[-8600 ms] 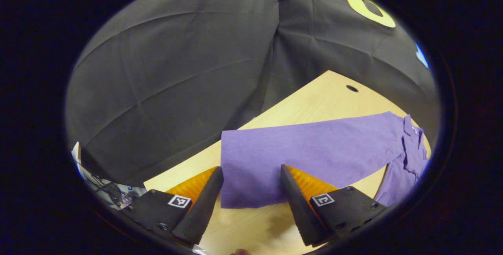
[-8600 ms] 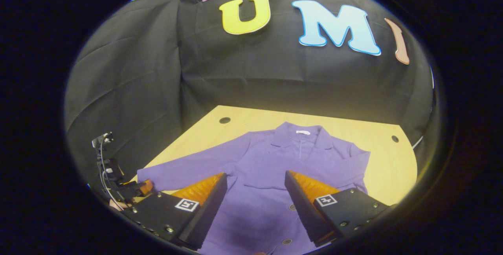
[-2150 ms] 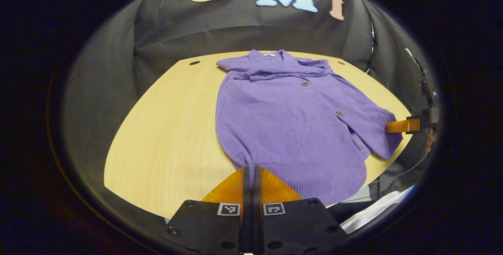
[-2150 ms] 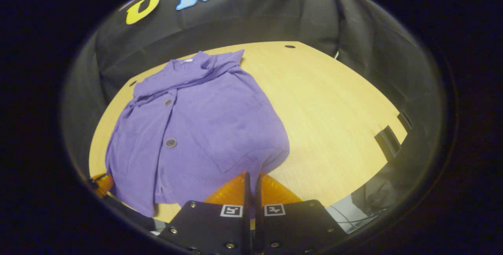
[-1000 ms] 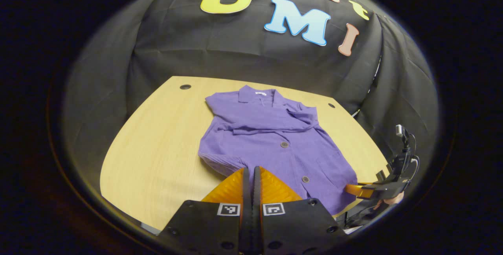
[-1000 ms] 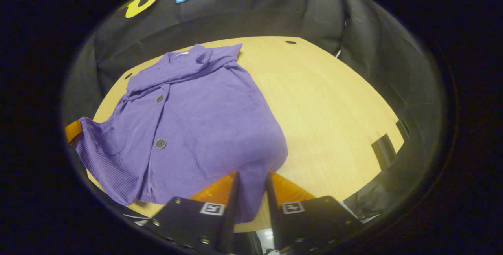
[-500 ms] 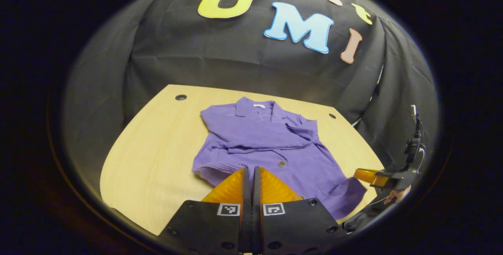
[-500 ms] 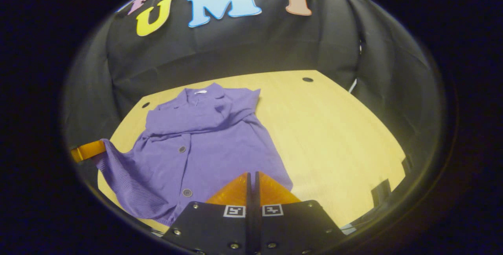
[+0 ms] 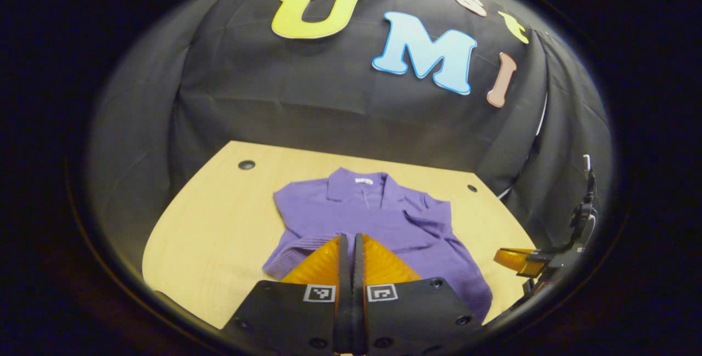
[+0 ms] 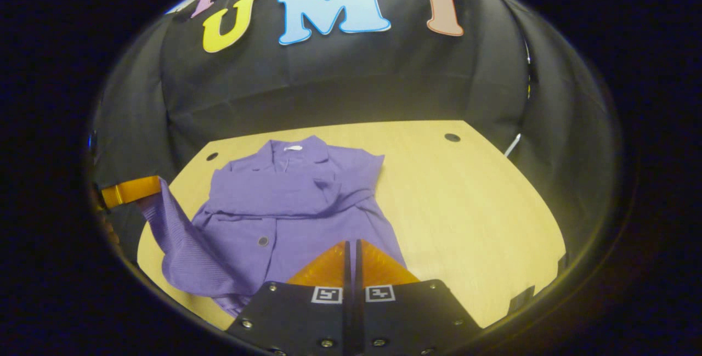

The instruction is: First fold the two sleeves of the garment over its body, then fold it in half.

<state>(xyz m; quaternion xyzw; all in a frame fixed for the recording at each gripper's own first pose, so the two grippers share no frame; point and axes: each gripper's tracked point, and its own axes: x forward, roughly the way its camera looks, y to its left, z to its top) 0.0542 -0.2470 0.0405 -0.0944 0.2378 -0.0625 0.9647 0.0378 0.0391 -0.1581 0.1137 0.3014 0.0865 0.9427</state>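
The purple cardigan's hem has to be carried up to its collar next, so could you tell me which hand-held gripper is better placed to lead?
Neither leads: the left hand-held gripper and right hand-held gripper are each shut on a hem corner of the purple cardigan, sleeves already folded, so probably both together.

one purple garment (image 10: 285, 208) lies on one bench (image 10: 466, 208). two grippers: the left gripper (image 9: 346, 246) and the right gripper (image 10: 351, 252). one button (image 10: 263, 241) shows on the garment.
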